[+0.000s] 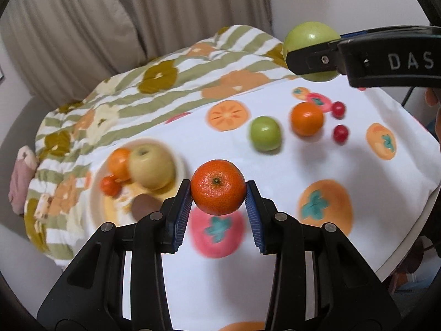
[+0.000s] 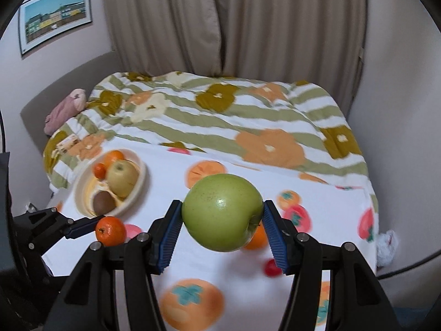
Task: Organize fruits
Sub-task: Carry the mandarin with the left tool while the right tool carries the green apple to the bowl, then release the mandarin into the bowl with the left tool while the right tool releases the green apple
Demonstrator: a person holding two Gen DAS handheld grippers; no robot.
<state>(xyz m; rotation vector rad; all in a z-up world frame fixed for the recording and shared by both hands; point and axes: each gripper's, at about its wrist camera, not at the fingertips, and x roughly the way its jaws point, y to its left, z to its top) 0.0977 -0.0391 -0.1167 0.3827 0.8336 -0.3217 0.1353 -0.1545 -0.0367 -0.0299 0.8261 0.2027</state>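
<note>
— Left tongs [image 1: 218,190] status?
— Clamped on a mandarin [image 1: 218,186], held above the cloth. Right tongs [image 2: 222,213] grip a green apple [image 2: 222,211].
— Target?
— Bowl [image 1: 95,193], lower left of frame; left tongs judged nearer.

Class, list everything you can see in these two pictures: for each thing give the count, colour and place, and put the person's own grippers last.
Mandarin: one, orange, held in the air.
Green apple: one, held in the air.
Plate: one, cream, left on the cloth.
Fruit on the plate: yellow apple, brown kiwi, two orange fruits.
Loose fruit on the cloth: green apple, orange, two small red fruits.
Tablecloth: one, white with fruit prints.
Quilt: one, green-striped, behind.
Curtain: beige, at back.
Picture: one, on the wall.
Left gripper: shut on the mandarin.
Right gripper: shut on the green apple.
</note>
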